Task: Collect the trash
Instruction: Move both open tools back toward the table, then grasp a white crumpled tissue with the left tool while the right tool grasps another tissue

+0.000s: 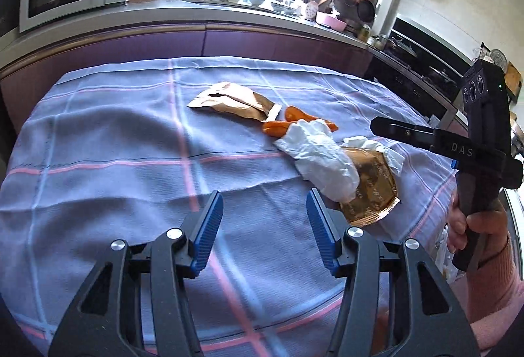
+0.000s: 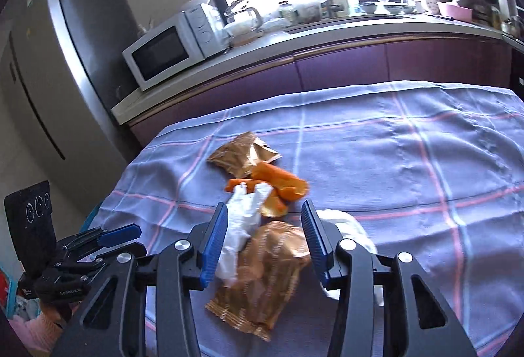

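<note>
Left gripper (image 1: 262,226): jaws partly open, nothing between the pads, over bare tablecloth (image 1: 114,144) near the table's front edge. Right gripper (image 2: 263,242): jaws partly open, straddling the near gold wrapper (image 2: 262,278) and crumpled white tissue (image 2: 240,226); pads not pressing on either. Trash lies in one loose line across the middle of the table: far gold wrapper (image 2: 240,154), then orange peel pieces (image 2: 278,181), then tissue and near wrapper toward the front edge. Microwave (image 2: 163,49) on the counter behind the table.

Both wrist views face the littered tablecloth (image 1: 114,144).
</note>
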Tool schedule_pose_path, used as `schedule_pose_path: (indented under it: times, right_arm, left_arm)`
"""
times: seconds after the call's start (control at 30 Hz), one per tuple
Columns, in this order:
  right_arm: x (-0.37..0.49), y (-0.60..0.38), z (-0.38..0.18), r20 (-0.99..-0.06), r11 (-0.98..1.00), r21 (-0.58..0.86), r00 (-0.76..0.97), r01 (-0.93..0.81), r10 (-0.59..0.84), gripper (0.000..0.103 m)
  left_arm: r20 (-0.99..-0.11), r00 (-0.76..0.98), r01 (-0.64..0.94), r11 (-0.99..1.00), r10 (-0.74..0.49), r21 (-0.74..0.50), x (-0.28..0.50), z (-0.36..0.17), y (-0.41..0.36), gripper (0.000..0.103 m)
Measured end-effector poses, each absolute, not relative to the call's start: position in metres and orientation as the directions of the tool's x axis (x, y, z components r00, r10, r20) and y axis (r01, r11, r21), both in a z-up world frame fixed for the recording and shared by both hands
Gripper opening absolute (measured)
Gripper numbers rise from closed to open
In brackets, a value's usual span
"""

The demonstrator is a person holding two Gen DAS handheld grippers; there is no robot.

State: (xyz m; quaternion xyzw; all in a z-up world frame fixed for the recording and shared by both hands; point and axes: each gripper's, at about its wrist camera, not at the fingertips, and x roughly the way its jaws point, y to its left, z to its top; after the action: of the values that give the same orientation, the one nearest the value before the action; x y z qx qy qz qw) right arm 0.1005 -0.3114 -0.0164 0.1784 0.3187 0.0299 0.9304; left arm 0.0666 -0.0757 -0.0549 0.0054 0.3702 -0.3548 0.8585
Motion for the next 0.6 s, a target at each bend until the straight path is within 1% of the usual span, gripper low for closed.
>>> schedule_pose_path:
  times: [0.1, 0.17, 0.27, 0.43, 0.57, 0.6]
  right_arm:
    - [0.097, -0.331, -0.023, -0.591, 0.928, 0.357, 0.795, 0.106, 0.137, 0.045]
    - [0.093, -0.341, -0.028, -0.597, 0.923, 0.365, 0.791, 0.119, 0.134, 0.047]
    - [0.091, -0.348, -0.036, -0.604, 0.917, 0.378, 0.785, 0.126, 0.141, 0.047]
    - [0.091, -0.355, -0.048, -0.619, 0.911, 0.391, 0.769, 0.127, 0.158, 0.048]
    - [0.094, -0.358, -0.058, -0.634, 0.905, 0.403, 0.755, 0.134, 0.171, 0.048]
    - [0.094, -0.358, -0.06, -0.637, 0.905, 0.404, 0.751, 0.135, 0.172, 0.048]
  left_arm:
    - [-0.649, 0.432, 0.64, 0.72, -0.626, -0.269, 0.07, -0.055, -0.102, 0.056]
    - [-0.653, 0.412, 0.647, 0.709, -0.636, -0.281, 0.074, -0.055, -0.114, 0.057]
    - [-0.664, 0.382, 0.652, 0.697, -0.643, -0.3, 0.081, -0.057, -0.128, 0.061]
    - [-0.692, 0.346, 0.648, 0.694, -0.634, -0.312, 0.089, -0.066, -0.148, 0.061]
    - [-0.721, 0.328, 0.631, 0.71, -0.61, -0.313, 0.096, -0.078, -0.161, 0.055]
    - [-0.724, 0.318, 0.627, 0.709, -0.612, -0.324, 0.098, -0.08, -0.161, 0.048]
